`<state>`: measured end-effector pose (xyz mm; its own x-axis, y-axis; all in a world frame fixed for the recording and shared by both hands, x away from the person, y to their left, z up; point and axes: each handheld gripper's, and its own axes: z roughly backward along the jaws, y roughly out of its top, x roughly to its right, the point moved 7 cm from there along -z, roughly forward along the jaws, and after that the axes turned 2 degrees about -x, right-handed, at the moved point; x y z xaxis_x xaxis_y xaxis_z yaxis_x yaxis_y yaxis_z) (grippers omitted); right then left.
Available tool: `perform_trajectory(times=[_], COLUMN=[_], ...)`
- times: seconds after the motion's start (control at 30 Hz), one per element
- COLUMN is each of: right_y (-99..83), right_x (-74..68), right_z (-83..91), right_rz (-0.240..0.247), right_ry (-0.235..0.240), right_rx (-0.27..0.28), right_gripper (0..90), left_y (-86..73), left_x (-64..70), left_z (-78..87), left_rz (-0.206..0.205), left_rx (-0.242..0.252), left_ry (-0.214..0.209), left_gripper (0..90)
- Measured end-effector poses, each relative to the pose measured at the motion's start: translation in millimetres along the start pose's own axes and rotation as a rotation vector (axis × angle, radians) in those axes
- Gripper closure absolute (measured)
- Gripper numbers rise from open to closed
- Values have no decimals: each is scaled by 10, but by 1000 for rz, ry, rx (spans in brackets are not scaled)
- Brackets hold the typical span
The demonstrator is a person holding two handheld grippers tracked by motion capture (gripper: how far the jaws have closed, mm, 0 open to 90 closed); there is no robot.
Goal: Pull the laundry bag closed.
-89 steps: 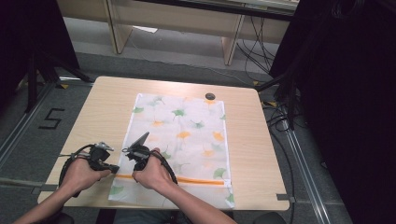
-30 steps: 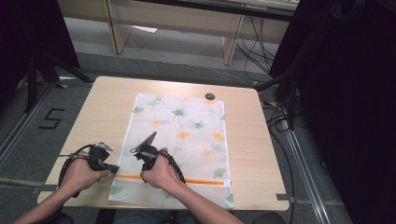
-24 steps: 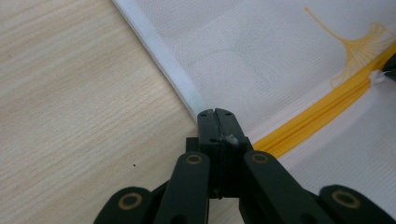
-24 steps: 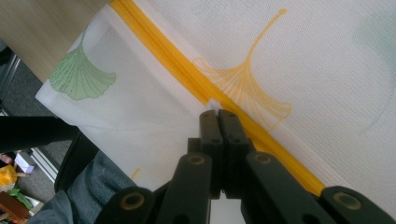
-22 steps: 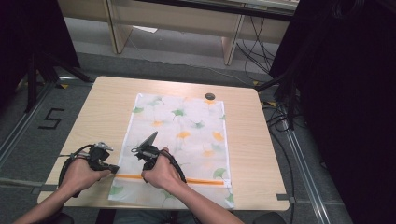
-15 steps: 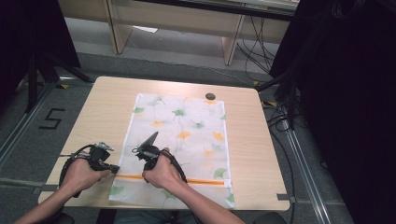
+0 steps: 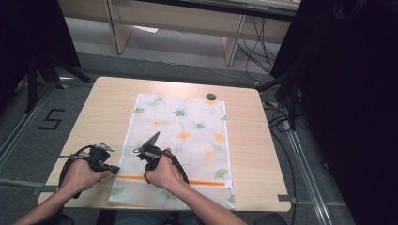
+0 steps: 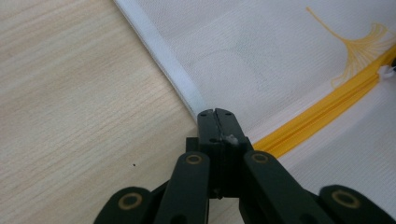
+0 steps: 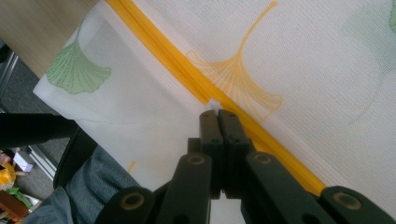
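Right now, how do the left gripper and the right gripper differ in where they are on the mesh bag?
The left gripper sits at the white edge binding of the mesh bag, where the orange zipper ends; the right gripper sits farther along that zipper, at its white pull tab. The left is half over the bare table; the right is wholly over fabric. Both have their jaws closed.

Right gripper (image 9: 218, 113) fingers pressed together on the white zipper pull (image 9: 214, 103) of the orange zipper (image 9: 187, 72)
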<state>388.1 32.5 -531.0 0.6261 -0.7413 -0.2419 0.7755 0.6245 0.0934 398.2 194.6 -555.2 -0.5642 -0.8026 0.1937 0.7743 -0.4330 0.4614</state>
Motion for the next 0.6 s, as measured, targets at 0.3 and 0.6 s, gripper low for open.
perform_trajectory(times=[0.3,0.6], right_y=[-2,-42], right_x=[51,58], right_z=[-2,21], right_rz=[27,-12], right_ry=[-2,-2], right_rx=[7,-15], right_gripper=[900,900], left_y=[0,-1], left_x=[-1,-1], left_z=[0,0], left_rz=[-1,-1], left_rx=[0,0], left_ry=[0,-3], left_gripper=[899,899])
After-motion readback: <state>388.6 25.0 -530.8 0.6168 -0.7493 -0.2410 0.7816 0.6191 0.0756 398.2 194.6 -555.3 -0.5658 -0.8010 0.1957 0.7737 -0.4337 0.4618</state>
